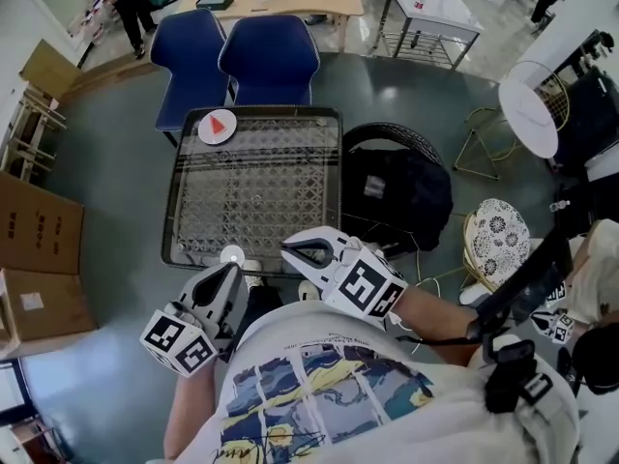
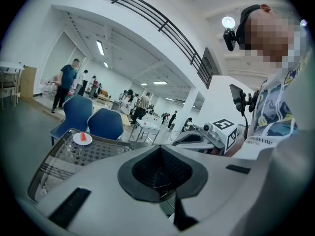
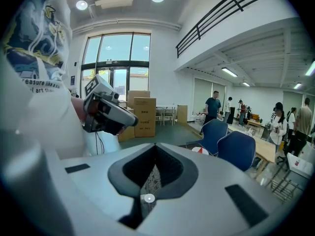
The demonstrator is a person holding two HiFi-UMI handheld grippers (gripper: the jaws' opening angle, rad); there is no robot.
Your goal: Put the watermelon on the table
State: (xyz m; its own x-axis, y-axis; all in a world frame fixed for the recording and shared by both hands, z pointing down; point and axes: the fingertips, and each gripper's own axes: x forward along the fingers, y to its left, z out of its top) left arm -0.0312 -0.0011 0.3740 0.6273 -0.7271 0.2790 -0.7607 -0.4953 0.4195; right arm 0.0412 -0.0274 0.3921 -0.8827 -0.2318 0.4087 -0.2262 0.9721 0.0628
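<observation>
the red wedge-shaped watermelon slice (image 1: 219,124) is sitting on a small round white plate (image 1: 204,132) at the far left corner of the dark-framed bench with a see-through lattice-patterned top (image 1: 256,187). so it is already resting on the bench by way of the plate. that is fitting both a slice waiting to be taken off the plate and a slice set down there and left.

the left gripper (image 1: 234,268) and the right gripper (image 1: 287,249) are hovering over the near edge, well apart from the slice. each pair of grey fingers (image 2: 98,191) is pressing together and grasping nothing.

if the slice is going to be handled again, the trouble is probably lying in its shape. a narrow wedge with slanting faces is giving flat fingers little to bear on, and it is looking smooth, so it could be squirting out or tipping over. the plate is looking glossy and light, and the bench top hard and slick, so a sideways nudge could be sending the plate sliding toward the raised rim and the two blue moulded chairs (image 1: 237,58) just behind it. the far corner is also asking for a long reach across the bench, which is making a steady approach harder.

a small white disc (image 1: 232,254) is lying near the front edge, just beside the left gripper, where a low pass could be knocking it.
</observation>
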